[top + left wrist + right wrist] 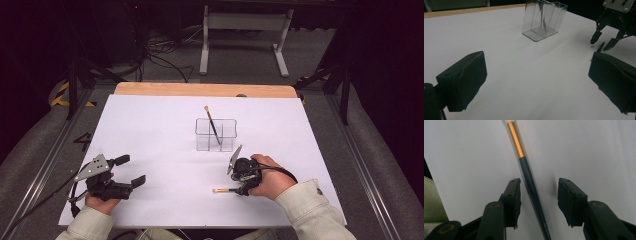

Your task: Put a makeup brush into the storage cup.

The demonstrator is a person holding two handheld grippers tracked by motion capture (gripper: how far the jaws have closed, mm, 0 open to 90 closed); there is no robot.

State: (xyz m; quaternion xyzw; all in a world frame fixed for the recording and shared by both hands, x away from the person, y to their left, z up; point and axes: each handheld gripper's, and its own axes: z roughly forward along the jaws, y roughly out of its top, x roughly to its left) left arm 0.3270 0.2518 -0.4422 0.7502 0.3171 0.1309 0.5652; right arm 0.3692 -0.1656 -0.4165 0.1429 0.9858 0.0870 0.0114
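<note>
A brush (222,190) with a dark handle, gold ferrule and pale tip lies flat on the white table near the front right. My right gripper (242,189) points down over it. In the right gripper view the handle (529,177) runs between the jaws of that gripper (539,183), close by the left one; the right one stands apart from it. A clear divided box (216,135) stands mid-table with a second brush (212,125) leaning in it. My left gripper (131,170) rests at the front left, open and empty (537,82), facing the box (544,20) and the right gripper (602,44).
The white sheet (150,125) covers the table, with a wooden edge (200,90) at the back. Beyond it, on the floor, are a white stand (245,22) and cables (160,55).
</note>
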